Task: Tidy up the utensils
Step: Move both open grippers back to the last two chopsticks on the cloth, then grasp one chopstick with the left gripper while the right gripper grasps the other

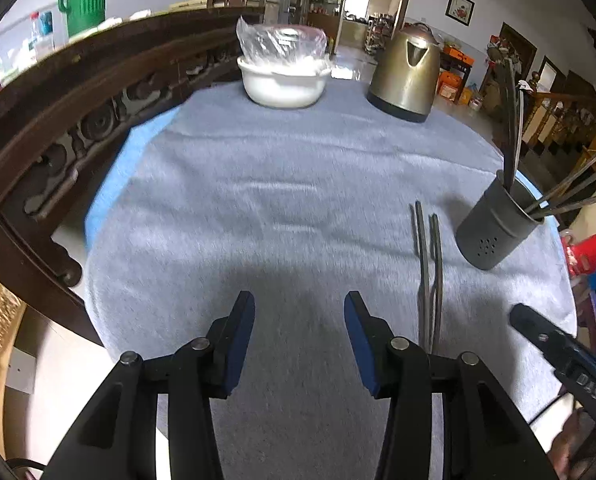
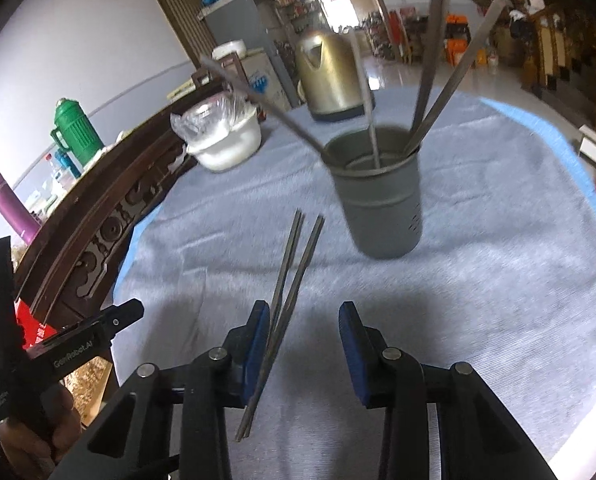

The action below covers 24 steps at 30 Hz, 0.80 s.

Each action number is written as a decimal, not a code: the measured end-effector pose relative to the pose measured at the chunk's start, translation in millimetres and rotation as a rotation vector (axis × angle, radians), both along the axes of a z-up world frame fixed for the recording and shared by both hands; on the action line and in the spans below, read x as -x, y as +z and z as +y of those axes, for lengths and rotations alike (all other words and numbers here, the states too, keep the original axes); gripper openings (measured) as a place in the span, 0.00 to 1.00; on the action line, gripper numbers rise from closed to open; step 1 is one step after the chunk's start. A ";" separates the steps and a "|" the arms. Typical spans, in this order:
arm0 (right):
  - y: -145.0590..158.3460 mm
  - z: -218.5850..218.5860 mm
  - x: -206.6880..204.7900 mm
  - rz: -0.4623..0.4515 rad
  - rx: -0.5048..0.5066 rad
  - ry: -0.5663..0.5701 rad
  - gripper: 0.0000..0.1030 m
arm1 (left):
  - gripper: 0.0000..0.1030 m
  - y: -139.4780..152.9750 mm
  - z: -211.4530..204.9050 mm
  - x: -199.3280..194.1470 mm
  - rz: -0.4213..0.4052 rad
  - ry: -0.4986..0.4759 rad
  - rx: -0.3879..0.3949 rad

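A pair of metal chopsticks [image 1: 429, 272] lies on the grey-blue cloth, right of my open, empty left gripper [image 1: 299, 312]. In the right wrist view the same chopsticks [image 2: 294, 264] run from near the holder back between the jaws of my open right gripper [image 2: 303, 324], close beside its left pad [image 2: 258, 340]. A grey metal utensil holder [image 2: 381, 200] stands upright just beyond, with several metal utensils leaning in it. The holder also shows in the left wrist view [image 1: 493, 228] at the right. The right gripper's edge [image 1: 557, 344] shows at lower right in that view.
A white bowl with a plastic bag [image 1: 284, 76] and a brass-coloured kettle [image 1: 407, 72] stand at the table's far side. A carved dark wooden chair back [image 1: 58, 128] curves along the left. The left gripper's handle [image 2: 58, 356] shows at lower left in the right wrist view.
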State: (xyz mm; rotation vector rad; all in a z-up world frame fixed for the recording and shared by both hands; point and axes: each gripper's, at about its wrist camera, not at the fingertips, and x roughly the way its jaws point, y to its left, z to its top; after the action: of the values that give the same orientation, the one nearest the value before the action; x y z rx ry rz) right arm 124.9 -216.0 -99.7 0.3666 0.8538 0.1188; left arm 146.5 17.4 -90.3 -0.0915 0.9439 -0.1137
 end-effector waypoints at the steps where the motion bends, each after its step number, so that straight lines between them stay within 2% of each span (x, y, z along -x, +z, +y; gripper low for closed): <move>1: -4.3 2.2 -3.8 0.019 -0.013 0.008 0.35 | 0.46 -2.3 0.7 0.2 0.010 -0.003 0.009; 4: -17.2 10.3 -15.1 0.067 -0.028 0.028 0.30 | 0.46 -8.5 3.0 1.7 0.030 -0.006 0.016; 13: -49.9 29.0 -40.4 0.183 -0.056 0.050 0.25 | 0.46 -14.6 2.4 4.4 0.050 -0.021 0.017; 21: -61.1 27.8 -43.4 0.226 -0.051 0.048 0.08 | 0.46 -18.3 -6.7 3.0 0.064 -0.048 0.009; 24: -59.1 24.0 -40.8 0.224 -0.015 0.037 0.08 | 0.46 -19.7 -10.5 1.0 0.076 -0.059 0.011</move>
State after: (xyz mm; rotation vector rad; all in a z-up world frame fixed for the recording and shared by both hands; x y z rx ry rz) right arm 165.7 -192.0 -158.8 0.3832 1.0818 0.1201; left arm 145.5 6.8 -110.0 -0.0786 1.0222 -0.1705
